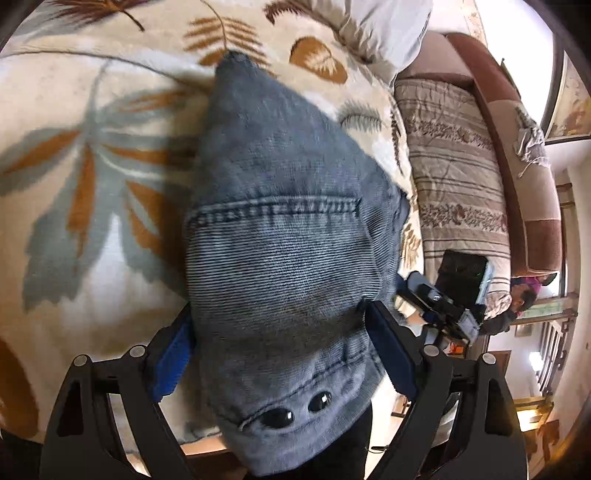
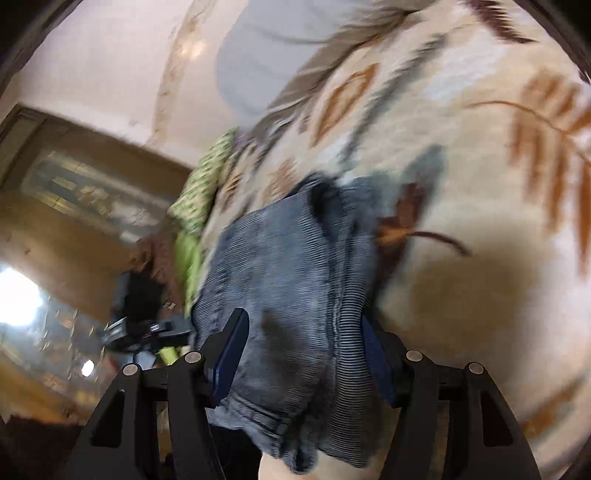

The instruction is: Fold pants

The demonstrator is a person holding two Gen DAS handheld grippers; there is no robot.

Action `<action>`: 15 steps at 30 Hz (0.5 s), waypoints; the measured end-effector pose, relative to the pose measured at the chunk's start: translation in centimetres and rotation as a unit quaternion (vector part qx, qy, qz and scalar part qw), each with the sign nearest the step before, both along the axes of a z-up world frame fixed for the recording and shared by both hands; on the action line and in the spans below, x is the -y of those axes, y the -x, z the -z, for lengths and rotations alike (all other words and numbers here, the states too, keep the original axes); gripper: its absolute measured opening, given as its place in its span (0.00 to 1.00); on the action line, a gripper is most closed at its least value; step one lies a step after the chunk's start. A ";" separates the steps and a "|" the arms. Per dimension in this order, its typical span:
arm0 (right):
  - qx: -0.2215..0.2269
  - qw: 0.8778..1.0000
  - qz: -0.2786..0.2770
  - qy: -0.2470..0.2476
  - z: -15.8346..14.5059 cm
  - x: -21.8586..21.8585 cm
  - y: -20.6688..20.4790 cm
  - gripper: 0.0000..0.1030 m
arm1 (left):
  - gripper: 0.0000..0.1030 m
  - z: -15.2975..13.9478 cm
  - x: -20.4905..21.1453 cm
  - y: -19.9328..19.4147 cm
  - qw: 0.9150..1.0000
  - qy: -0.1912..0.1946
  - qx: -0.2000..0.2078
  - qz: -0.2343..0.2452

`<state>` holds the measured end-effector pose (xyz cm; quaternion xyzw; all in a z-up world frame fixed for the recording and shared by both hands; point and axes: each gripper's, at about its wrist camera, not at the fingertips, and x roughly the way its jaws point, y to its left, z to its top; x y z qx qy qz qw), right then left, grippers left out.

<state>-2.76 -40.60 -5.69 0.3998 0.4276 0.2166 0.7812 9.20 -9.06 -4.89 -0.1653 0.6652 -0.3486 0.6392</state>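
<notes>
The left hand-held gripper (image 1: 279, 325) is built of matte black angular arms with triangular cut-outs, joined by round silver screw heads. Its fingers (image 1: 389, 354) carry ribbed blue pads. The right hand-held gripper (image 2: 303, 343) has the same black frame, silver screws and dark blue pads (image 2: 231, 354).

A leaf-patterned blanket (image 1: 92, 155) fills nine o'clock, a striped quilt (image 1: 458, 177) at three, a grey pillow (image 1: 380, 33) at one.
</notes>
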 end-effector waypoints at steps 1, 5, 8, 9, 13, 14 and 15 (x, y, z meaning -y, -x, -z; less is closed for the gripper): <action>0.003 1.000 -0.011 0.002 0.0 -0.2 -0.3 0.63 | 0.91 0.0 0.3 0.0 1.000 0.003 0.002 0.002; -0.003 1.000 -0.010 0.024 0.5 -0.4 -1.2 0.60 | 0.95 -0.1 0.9 0.0 1.000 0.006 0.007 0.008; -0.008 0.996 -0.011 0.086 -0.1 -1.6 -1.4 0.53 | 0.96 -0.2 1.4 0.0 1.000 0.004 0.010 0.014; -0.009 0.994 -0.012 0.106 -0.4 -2.0 -1.4 0.49 | 0.95 -0.5 1.5 0.1 1.000 0.005 0.012 0.016; -0.022 0.989 -0.003 0.143 -1.8 -2.8 -0.9 0.25 | 0.71 -1.6 1.4 0.5 0.999 -0.008 0.032 0.020; -0.024 0.989 -0.002 0.145 -2.2 -2.8 -0.8 0.24 | 0.64 -1.9 1.3 0.6 0.999 -0.013 0.038 0.022; -0.024 0.989 -0.003 0.144 -2.7 -3.0 -0.6 0.22 | 0.60 -2.2 1.2 0.7 0.999 -0.016 0.043 0.022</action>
